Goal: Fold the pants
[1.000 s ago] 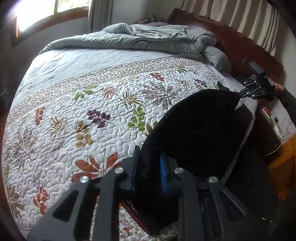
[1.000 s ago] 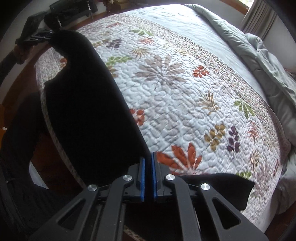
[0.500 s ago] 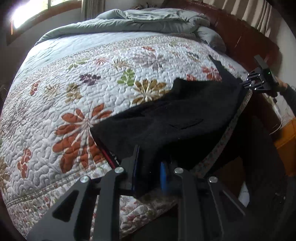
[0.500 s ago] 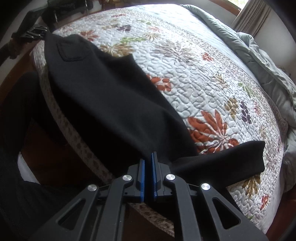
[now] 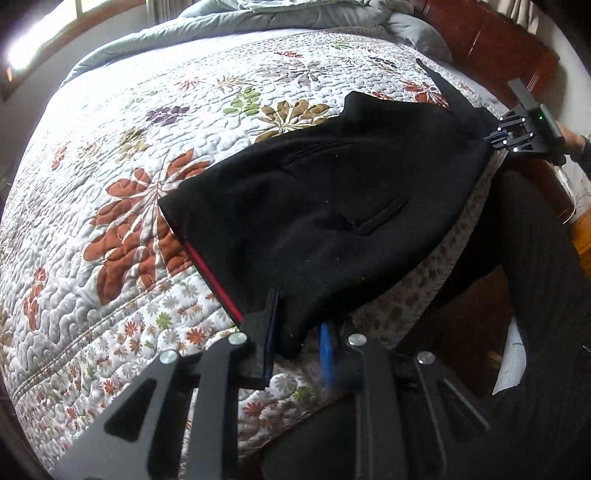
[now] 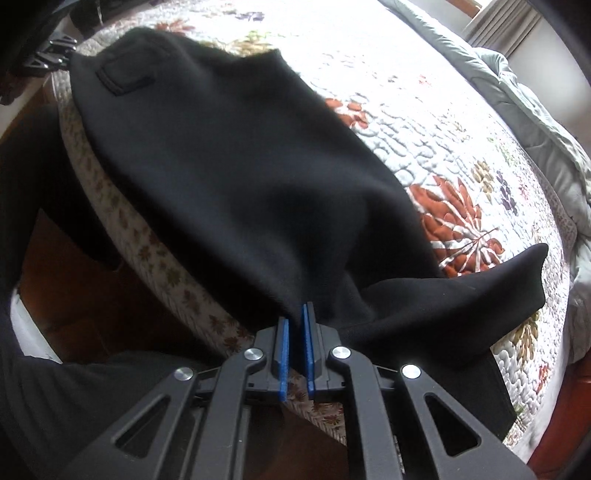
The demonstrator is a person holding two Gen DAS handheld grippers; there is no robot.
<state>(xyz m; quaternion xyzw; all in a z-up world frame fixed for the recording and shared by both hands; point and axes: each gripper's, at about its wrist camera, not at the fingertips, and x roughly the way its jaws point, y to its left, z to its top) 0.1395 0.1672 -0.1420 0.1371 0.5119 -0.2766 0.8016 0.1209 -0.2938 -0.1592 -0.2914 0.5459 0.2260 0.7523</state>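
Note:
The black pants (image 5: pixel 332 206) lie spread on the leaf-patterned quilt (image 5: pixel 122 177) near the bed's front edge, waistband with a red strip (image 5: pixel 214 280) toward the left. They also show in the right wrist view (image 6: pixel 229 177). My left gripper (image 5: pixel 297 343) has its blue-padded jaws parted around a corner of the waistband, with the cloth between them. My right gripper (image 6: pixel 295 332) is shut on the pants' fabric at the bed edge; it also shows in the left wrist view (image 5: pixel 495 138). One pant part hangs over the edge (image 6: pixel 461 295).
A grey duvet (image 5: pixel 295 14) is bunched at the far end of the bed. A dark wooden bed frame (image 5: pixel 491 40) runs along the right. The floor (image 6: pixel 74 295) lies below the bed edge. A window (image 5: pixel 33 44) is at the far left.
The pants came down from being held up and now lie flat on the quilt. Both grippers dropped toward the bed edge. The left jaws have opened wider around the waistband.

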